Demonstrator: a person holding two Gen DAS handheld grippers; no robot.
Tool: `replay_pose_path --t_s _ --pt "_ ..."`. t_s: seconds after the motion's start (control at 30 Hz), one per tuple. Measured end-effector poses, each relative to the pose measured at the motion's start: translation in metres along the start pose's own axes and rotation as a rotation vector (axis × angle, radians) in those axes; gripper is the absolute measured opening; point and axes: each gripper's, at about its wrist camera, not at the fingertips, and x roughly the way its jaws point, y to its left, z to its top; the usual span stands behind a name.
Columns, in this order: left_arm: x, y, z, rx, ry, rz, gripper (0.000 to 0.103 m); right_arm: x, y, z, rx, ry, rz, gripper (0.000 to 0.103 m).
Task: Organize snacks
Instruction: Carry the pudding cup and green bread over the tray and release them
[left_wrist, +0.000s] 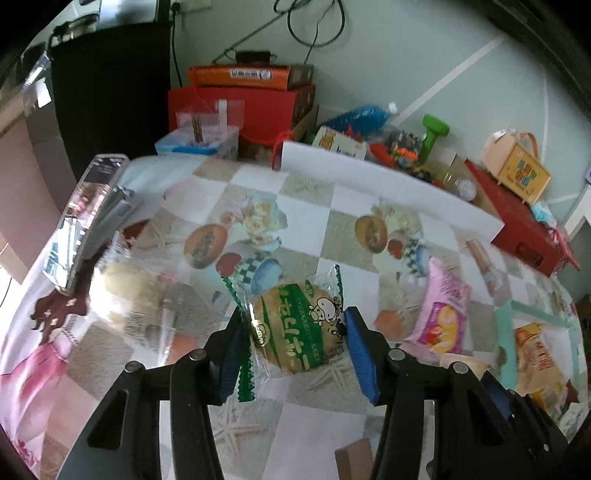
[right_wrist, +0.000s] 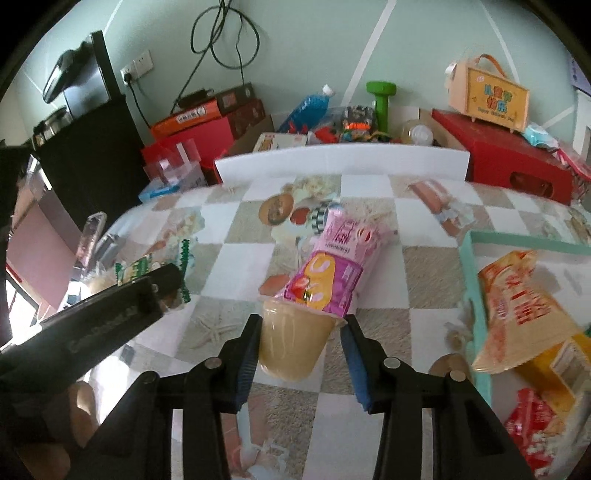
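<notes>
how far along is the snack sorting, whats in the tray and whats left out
Done: orange and red packets lie in the teal tray. In hand: left gripper holds the green-wrapped biscuit, right gripper the jelly cup. Left: pink packet and a sausage stick on the table.

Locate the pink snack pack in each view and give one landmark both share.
Left wrist: pink pack lies right of centre, right of the left gripper.
Right wrist: pink pack lies at centre, just beyond the cup in the right gripper.
Shared landmark: green dumbbell by the wall.
</notes>
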Motion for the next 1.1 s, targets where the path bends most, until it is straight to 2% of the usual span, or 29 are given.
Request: replay_pose_path --t_s 0.3,0.7,0.83,1.1 --pt "-0.031 -0.014 -0.002 0.01 -0.04 -0.029 0.054 -0.04 -0.008 0.005 0.002 -0.069 -0.001 0.046" --pt "-0.057 -0.046 -0.006 0.065 -0.084 -0.073 0.054 -0.081 -0.034 0.006 0.029 -0.145 -0.05 0.046" --pt "-0.066 -0.066 -0.006 0.101 -0.107 -0.101 0.054 -0.093 -0.057 0.01 0.068 -0.173 -0.102 0.046" --pt "-0.07 -0.116 -0.014 0.193 -0.104 -0.19 0.054 -0.115 -0.122 0.01 0.181 -0.2 -0.233 0.046"
